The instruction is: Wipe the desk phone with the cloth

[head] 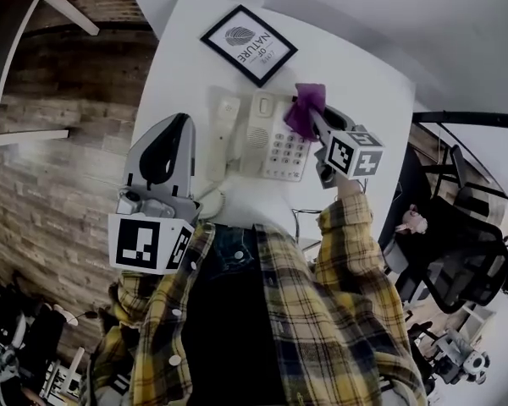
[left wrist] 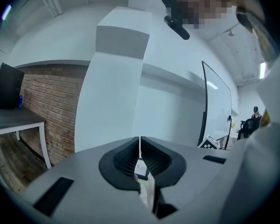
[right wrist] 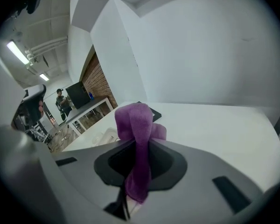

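Observation:
A cream desk phone (head: 271,138) with a keypad sits on the white desk (head: 364,83), its handset (head: 223,135) lying along its left side. A purple cloth (head: 306,108) (right wrist: 137,139) is pinched in my right gripper (head: 311,118) (right wrist: 139,125), which hangs over the phone's upper right part. My left gripper (head: 176,129) (left wrist: 140,146) is raised at the left of the phone, near the desk's edge. Its jaws are pressed together with nothing between them, and in its own view it points at a white wall.
A black-framed picture (head: 248,44) lies on the desk beyond the phone. A brick wall (head: 59,142) runs along the left. Black office chairs (head: 457,252) stand at the right. A phone cord (head: 300,227) trails off the desk's near edge.

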